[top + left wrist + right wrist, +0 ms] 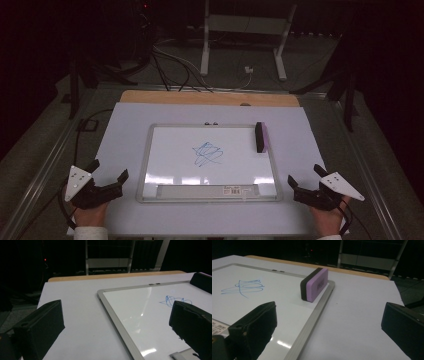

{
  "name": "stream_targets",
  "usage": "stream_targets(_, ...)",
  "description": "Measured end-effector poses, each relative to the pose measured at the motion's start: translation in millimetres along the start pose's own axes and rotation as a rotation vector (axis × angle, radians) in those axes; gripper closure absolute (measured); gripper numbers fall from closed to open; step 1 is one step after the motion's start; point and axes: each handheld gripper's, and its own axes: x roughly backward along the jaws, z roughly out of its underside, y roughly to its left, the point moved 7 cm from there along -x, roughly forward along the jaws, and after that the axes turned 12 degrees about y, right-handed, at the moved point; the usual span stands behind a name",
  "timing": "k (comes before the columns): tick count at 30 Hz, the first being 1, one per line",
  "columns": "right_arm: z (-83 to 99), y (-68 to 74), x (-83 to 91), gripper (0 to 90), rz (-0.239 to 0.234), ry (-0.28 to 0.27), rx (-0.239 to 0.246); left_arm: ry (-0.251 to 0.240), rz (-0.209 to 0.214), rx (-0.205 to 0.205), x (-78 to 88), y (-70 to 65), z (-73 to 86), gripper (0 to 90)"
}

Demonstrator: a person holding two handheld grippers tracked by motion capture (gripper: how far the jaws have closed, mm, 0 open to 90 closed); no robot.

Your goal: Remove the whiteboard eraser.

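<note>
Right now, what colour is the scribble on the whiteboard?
Blue: the scribble shows best in the high view.

Dim room, dark bkgd — overhead glare on whiteboard (170,150), soft focus.

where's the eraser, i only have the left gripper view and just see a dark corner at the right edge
Observer: The eraser stands on its long edge at the whiteboard's far right corner, against the frame.
Operator: what colour is it
Observer: Purple on one broad face, black on the other; the purple side faces the right edge of the table.
Operator: is the right gripper near it
Observer: No. The right gripper sits open at the near right of the board, off the frame, holding nothing.
Operator: is the scribble close to the eraser
Observer: The blue scribble is mid-board, apart from the eraser, with bare white between.
</note>
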Motion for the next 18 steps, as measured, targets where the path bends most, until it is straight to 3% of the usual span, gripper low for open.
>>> stream_targets(10, -0.9, -4.4, 2.8, 0.4, 0.001, -0.006, -0.047, 0.008, -0.012, 0.012, -0.7, 3.0, 4.2, 0.6)
stream_targets(18, -1.5, -4.7, 1.3, 0.4, 0.001, -0.003, -0.045, 0.017, -0.029, 0.015, -1.0, 6.2, 7.4, 0.6)
